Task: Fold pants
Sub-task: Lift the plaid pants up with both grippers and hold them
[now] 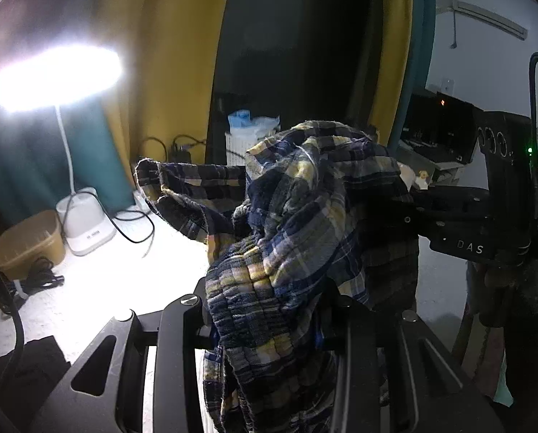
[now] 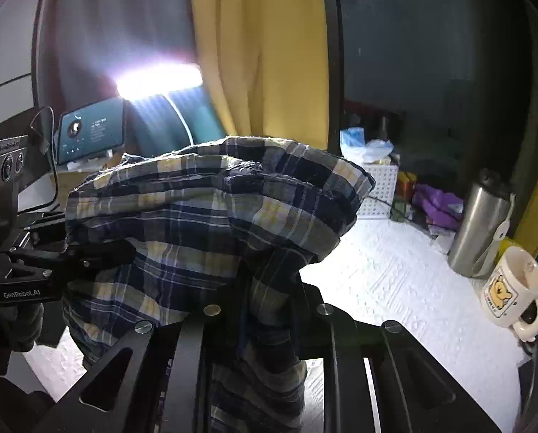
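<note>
**Plaid pants held aloft between two tongs**

You hold the plaid pants (image 1: 305, 223) clear of the white tabletop (image 1: 99, 288), the cloth bunched and draped over both tools. Your left tongs (image 1: 269, 324) stand partly closed on the gathered elastic waistband, which fills the gap between the jaws and hides the tips. Your right tongs (image 2: 265, 310) are nearly closed, pinching a fold of the same cloth; the fabric spills over them and hangs below, so the tips are hidden there too. In the left wrist view the right tool reaches in from the right side, its front buried in the plaid; in the right wrist view the left tool enters from the left, also gripping the cloth. One loose end of the pants sticks out to the left in the left wrist view, hanging free above the tabletop.

A lit desk lamp (image 1: 56, 75) glares over the tabletop's far left part, its white base (image 1: 85, 227) beside a tan box (image 1: 27, 241) with black cables trailing nearby. A white perforated basket (image 2: 380, 187) sits at the far edge before yellow curtains (image 2: 254, 54). Toward the right edge stand a steel flask (image 2: 481, 227) and, just beside it, a cream mug (image 2: 510, 288) printed with a cartoon bear. A small screen (image 2: 92, 133) glows at the far left.
</note>
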The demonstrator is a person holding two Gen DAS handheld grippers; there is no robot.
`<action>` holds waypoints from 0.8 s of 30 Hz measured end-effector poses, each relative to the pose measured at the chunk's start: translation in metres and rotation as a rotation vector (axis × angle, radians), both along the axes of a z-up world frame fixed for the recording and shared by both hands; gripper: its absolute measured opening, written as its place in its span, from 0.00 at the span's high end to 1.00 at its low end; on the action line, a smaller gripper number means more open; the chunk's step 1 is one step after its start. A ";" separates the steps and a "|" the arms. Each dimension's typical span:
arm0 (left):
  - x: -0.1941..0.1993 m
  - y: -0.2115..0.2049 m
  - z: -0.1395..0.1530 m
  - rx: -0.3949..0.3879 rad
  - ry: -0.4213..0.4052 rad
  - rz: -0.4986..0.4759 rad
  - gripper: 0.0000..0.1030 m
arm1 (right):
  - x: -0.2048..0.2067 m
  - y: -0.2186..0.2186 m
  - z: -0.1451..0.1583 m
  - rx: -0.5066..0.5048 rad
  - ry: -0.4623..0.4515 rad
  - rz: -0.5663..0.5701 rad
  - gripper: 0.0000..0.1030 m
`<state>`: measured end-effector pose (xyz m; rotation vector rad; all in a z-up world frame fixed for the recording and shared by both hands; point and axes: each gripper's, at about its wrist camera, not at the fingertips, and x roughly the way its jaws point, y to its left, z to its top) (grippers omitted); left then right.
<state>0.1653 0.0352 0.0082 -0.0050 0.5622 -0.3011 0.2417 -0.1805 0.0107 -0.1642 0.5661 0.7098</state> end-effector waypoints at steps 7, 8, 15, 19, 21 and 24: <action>-0.027 0.000 0.018 0.013 -0.070 -0.003 0.67 | -0.028 -0.006 0.022 0.024 -0.057 -0.007 0.82; -0.030 0.001 0.020 0.013 -0.080 -0.003 0.67 | -0.034 -0.007 0.025 0.028 -0.067 -0.008 0.82; -0.056 0.007 0.034 0.025 -0.146 0.011 0.67 | -0.061 -0.005 0.045 0.048 -0.121 0.004 0.82; -0.068 0.015 0.039 0.034 -0.177 0.029 0.67 | -0.079 0.000 0.056 0.060 -0.150 0.024 0.82; -0.078 0.018 0.042 0.037 -0.193 0.041 0.67 | -0.086 0.003 0.060 0.070 -0.161 0.033 0.82; -0.089 0.025 0.046 0.046 -0.216 0.059 0.67 | -0.099 0.010 0.066 0.082 -0.178 0.053 0.82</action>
